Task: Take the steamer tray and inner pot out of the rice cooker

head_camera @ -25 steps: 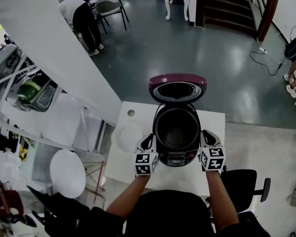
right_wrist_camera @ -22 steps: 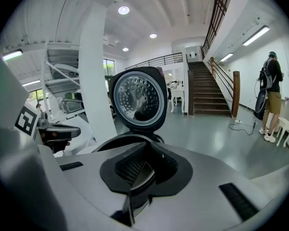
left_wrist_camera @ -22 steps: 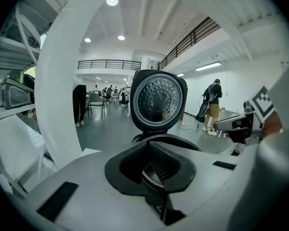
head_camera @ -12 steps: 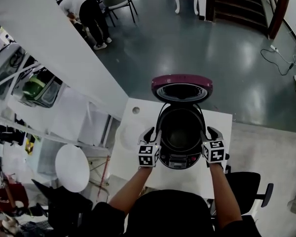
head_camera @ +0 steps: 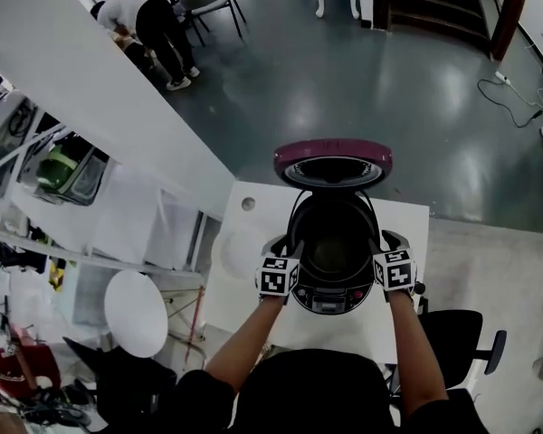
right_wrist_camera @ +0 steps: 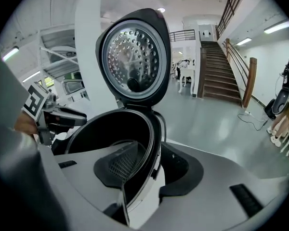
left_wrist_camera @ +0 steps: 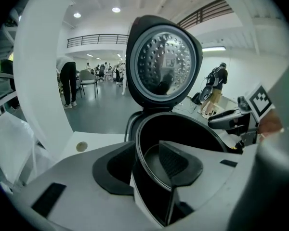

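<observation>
The open rice cooker stands on a white table, its purple lid tipped back. The dark inner pot sits inside it. My left gripper is at the pot's left rim and my right gripper at its right rim. In the left gripper view the left gripper straddles the pot rim, one jaw inside and one outside; its jaws are opening and do not press. In the right gripper view the right gripper straddles the pot rim the same way, its jaws also opening.
A white disc lies on the table left of the cooker; I cannot tell what it is. A round white stool stands at lower left and a black office chair at right. A person bends over far off.
Both grippers have come down and inward from beside the cooker onto the pot's rim. Their jaws now stand apart around it.
</observation>
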The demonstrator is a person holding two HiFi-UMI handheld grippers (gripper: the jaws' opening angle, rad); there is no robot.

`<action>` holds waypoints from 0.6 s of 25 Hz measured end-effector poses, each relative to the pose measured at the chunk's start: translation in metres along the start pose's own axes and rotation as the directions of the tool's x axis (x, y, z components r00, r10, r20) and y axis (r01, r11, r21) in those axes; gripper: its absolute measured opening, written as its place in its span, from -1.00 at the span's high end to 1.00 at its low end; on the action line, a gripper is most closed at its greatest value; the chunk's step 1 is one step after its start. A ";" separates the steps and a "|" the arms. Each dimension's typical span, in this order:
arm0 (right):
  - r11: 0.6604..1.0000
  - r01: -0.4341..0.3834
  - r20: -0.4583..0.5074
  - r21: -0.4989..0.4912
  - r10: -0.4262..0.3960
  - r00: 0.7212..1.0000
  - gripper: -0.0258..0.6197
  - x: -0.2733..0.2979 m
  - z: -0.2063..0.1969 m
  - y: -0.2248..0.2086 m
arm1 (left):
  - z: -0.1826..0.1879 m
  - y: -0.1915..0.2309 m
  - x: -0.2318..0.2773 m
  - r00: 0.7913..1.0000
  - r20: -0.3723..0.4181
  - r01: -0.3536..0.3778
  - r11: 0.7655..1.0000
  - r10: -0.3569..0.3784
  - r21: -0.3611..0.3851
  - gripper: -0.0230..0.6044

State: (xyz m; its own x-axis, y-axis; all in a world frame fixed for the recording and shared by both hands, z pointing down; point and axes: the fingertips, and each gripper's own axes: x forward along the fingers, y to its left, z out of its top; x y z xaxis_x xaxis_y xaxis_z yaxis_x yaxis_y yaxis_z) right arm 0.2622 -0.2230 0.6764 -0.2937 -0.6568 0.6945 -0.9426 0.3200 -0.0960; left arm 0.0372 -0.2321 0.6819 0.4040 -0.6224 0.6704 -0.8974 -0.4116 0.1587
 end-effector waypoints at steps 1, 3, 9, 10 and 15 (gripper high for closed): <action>1.000 -0.002 -0.005 -0.003 0.002 1.000 0.53 0.002 0.000 0.000 | 0.002 0.001 0.001 1.000 -0.006 -0.003 1.000 0.003 0.007 0.47; 1.000 -0.006 -0.017 -0.008 0.006 1.000 0.53 0.006 0.000 0.001 | 0.004 0.001 0.005 1.000 -0.019 -0.001 1.000 0.001 0.023 0.46; 0.999 -0.015 -0.054 -0.045 0.013 0.998 0.53 0.019 -0.001 0.007 | 0.005 0.005 0.017 0.997 -0.080 0.016 0.993 -0.007 0.118 0.47; 0.999 -0.018 -0.059 -0.050 0.015 0.998 0.53 0.021 -0.001 0.009 | 0.003 0.004 0.019 0.996 -0.093 0.024 0.990 -0.011 0.137 0.47; 0.999 -0.014 -0.076 -0.047 0.010 0.997 0.53 0.027 -0.006 0.009 | -0.006 0.003 0.026 0.993 -0.116 0.029 0.988 -0.011 0.151 0.52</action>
State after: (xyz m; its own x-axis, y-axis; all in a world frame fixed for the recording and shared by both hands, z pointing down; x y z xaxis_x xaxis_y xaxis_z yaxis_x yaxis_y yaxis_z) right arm 0.2464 -0.2338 0.6980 -0.2904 -0.5998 0.7456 -0.9299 0.3606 -0.0721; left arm 0.0436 -0.2457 0.7037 0.3904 -0.5361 0.7484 -0.8486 -0.5248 0.0667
